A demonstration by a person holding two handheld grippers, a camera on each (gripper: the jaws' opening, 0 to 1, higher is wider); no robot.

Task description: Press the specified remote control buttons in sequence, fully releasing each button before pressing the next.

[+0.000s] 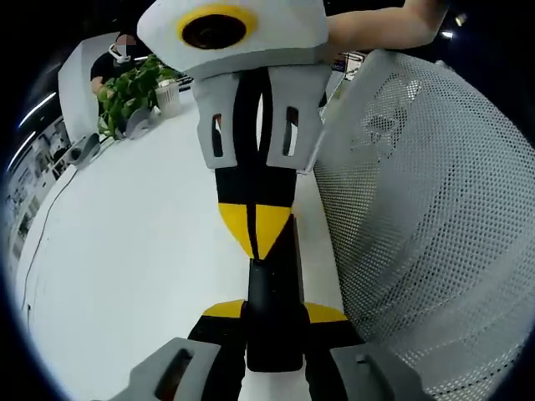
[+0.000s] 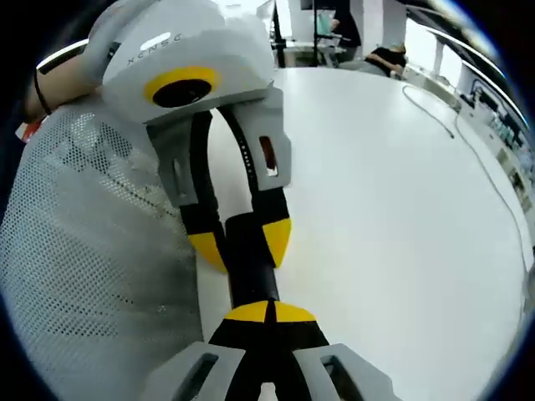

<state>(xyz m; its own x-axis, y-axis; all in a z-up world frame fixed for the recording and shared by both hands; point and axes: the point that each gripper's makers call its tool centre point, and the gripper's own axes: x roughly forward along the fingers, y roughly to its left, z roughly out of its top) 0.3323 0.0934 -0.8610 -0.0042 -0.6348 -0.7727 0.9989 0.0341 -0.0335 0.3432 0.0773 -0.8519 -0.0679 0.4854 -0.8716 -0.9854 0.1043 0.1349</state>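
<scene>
A slim black remote control (image 1: 272, 288) is held lengthwise over the white table (image 1: 125, 251). My left gripper (image 1: 274, 314) is shut on its near end, one yellow tip on each side. My right gripper (image 1: 256, 230) comes in from above with its yellow tips shut together, and their point rests on the remote's top face. In the right gripper view, my right gripper (image 2: 269, 313) has shut jaws meeting the remote (image 2: 251, 271). The left gripper (image 2: 239, 242) clamps the remote from the far side. The remote's buttons are hidden.
A white mesh chair back (image 1: 426, 209) stands close beside the grippers, at the table's edge (image 2: 92, 251). A potted green plant (image 1: 129, 90) stands at the far end of the table. A thin cable (image 2: 468, 146) runs along the table's far side. A person's forearm (image 1: 376, 25) reaches in.
</scene>
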